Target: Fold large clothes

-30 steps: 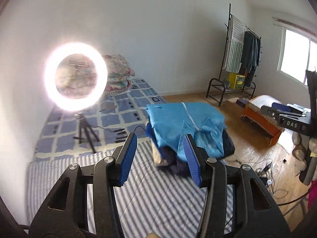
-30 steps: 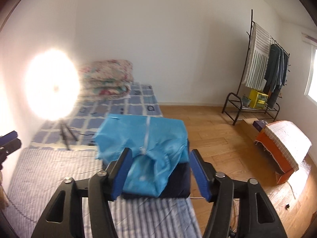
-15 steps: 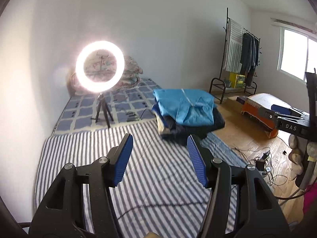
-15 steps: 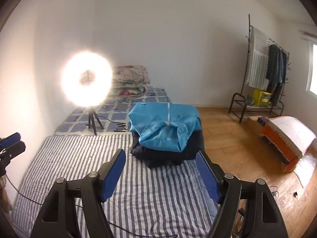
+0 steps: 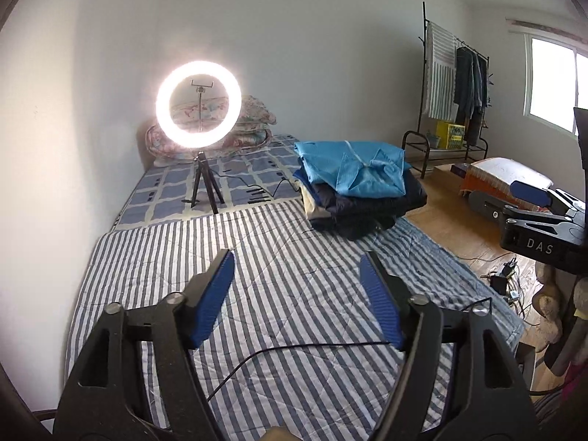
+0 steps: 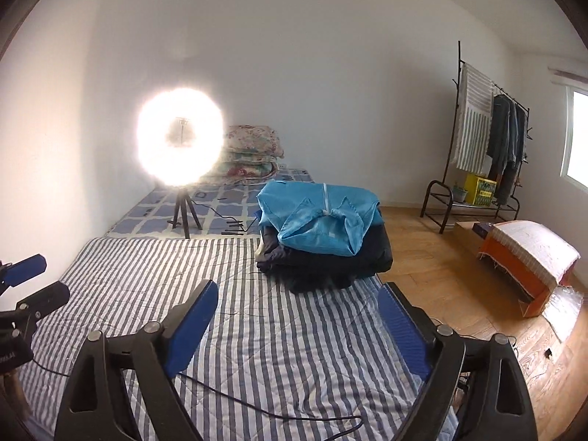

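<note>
A folded light-blue garment (image 5: 352, 171) (image 6: 319, 217) tops a stack of folded dark clothes (image 5: 364, 209) (image 6: 330, 261) at the far right of the striped mattress (image 5: 279, 286) (image 6: 279, 330). My left gripper (image 5: 297, 268) hangs over the stripes well short of the stack; its jaws are opening, with nothing between them. My right gripper (image 6: 299, 297) is also back from the stack, its jaws opening and empty. The right gripper (image 5: 540, 220) shows at the right edge of the left wrist view. The left gripper (image 6: 25, 286) shows at the left edge of the right wrist view.
A lit ring light (image 5: 198, 104) (image 6: 180, 136) on a tripod stands on the checked mattress behind. Floral pillows (image 6: 253, 150) lie against the wall. A black cable (image 6: 257, 404) crosses the stripes. A clothes rack (image 6: 485, 147) and an orange box (image 6: 522, 257) stand on the wooden floor.
Both grippers have pulled back from the clothes stack and sunk lower, and their jaws have spread wider. The stack now lies farther away and has not moved.
</note>
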